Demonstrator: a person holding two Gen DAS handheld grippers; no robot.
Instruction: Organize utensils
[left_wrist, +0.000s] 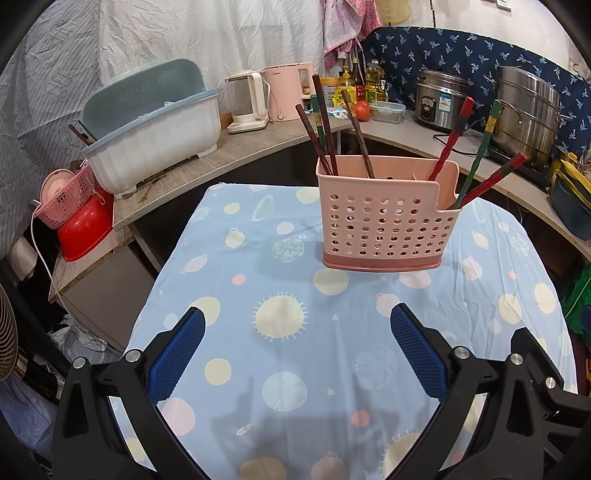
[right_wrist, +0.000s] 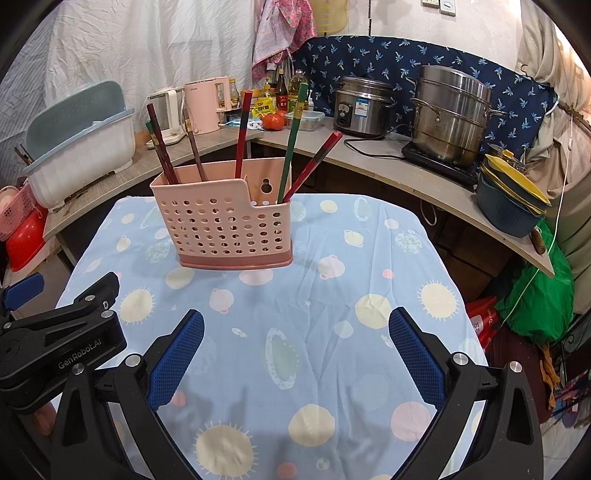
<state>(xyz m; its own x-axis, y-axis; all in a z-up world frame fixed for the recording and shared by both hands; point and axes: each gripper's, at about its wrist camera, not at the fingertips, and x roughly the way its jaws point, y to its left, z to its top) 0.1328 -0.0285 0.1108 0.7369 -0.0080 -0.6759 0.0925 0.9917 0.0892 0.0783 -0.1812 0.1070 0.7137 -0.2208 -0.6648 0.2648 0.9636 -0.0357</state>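
A pink perforated utensil holder (left_wrist: 384, 218) stands upright on the blue patterned tablecloth (left_wrist: 295, 332); it also shows in the right wrist view (right_wrist: 225, 225). Dark brown chopsticks (left_wrist: 325, 125) lean in its left compartment. Red and green chopsticks (left_wrist: 476, 151) lean in its right part, also seen in the right wrist view (right_wrist: 295, 140). My left gripper (left_wrist: 297, 328) is open and empty, well short of the holder. My right gripper (right_wrist: 295, 328) is open and empty, also short of the holder. The left gripper's body (right_wrist: 59, 332) shows at the left of the right wrist view.
A curved counter (right_wrist: 424, 173) wraps behind the table with a dish drainer tub (left_wrist: 155, 125), kettles (left_wrist: 247, 99), a rice cooker (right_wrist: 362, 107), a steel steamer pot (right_wrist: 450, 114), bottles and stacked bowls (right_wrist: 509, 199). A red basin (left_wrist: 85, 229) sits at the left.
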